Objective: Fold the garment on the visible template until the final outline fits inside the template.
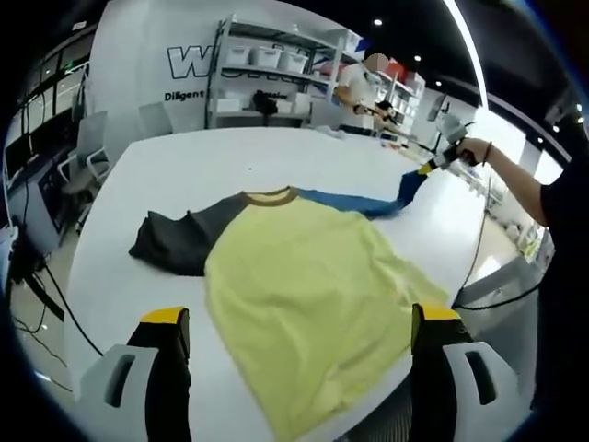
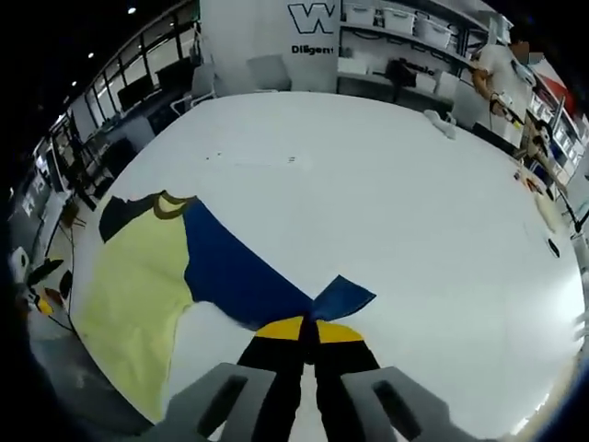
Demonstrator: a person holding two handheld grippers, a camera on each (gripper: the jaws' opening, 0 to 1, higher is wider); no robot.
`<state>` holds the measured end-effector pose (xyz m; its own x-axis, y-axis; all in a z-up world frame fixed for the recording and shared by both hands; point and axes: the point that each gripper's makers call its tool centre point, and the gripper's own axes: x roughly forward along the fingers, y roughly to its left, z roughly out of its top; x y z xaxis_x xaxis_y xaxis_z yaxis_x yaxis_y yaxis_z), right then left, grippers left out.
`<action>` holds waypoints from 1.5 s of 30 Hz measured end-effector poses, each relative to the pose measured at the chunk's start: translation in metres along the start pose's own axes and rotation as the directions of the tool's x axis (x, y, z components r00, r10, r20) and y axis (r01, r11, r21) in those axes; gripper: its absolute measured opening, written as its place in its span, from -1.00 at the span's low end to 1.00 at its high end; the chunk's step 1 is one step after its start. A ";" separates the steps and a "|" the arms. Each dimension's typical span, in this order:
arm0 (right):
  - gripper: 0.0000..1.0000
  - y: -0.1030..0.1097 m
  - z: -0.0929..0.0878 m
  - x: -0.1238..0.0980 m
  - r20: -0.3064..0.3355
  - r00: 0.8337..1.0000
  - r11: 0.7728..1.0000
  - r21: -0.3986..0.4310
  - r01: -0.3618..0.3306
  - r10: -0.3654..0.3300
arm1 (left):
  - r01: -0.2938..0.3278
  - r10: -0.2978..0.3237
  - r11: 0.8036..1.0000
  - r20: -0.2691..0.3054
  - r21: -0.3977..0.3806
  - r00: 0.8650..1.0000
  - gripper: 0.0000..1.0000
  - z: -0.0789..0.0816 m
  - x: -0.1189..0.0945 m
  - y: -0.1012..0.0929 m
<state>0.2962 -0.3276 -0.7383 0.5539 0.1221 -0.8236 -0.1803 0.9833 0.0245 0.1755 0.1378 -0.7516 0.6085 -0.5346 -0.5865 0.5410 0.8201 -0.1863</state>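
Bright overhead ceiling lights, soft shadows, fisheye warping, slight blur throughout.

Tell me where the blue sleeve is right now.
The blue sleeve is stretched across the white table, running from the yellow shirt body, its cuff pinched in the right gripper.

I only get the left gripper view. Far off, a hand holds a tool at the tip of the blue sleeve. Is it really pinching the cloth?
Observer: Yes. In the right gripper view the right gripper has its jaws shut on the blue sleeve, with the cuff poking out beyond them.
Operator: Is the sleeve bunched up?
Observer: No, it runs out flat from the yellow shirt body in a long band.
Operator: Anything lying past that cuff?
Observer: Just bare white table for a long way.
Operator: And my own tool?
Observer: The left gripper is open, with the yellow hem between its jaws.
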 end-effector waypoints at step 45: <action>-1.00 0.209 0.111 0.017 0.039 0.971 0.913 -0.350 -0.210 0.238 | -0.004 0.004 1.000 0.023 0.002 1.000 0.98 0.000 -0.009 0.000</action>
<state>0.3577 -0.1055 -0.6842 0.5263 0.3577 -0.7714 -0.5652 0.8249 -0.0032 0.1703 0.1427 -0.7463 0.6236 -0.5359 -0.5691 0.5396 0.8219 -0.1827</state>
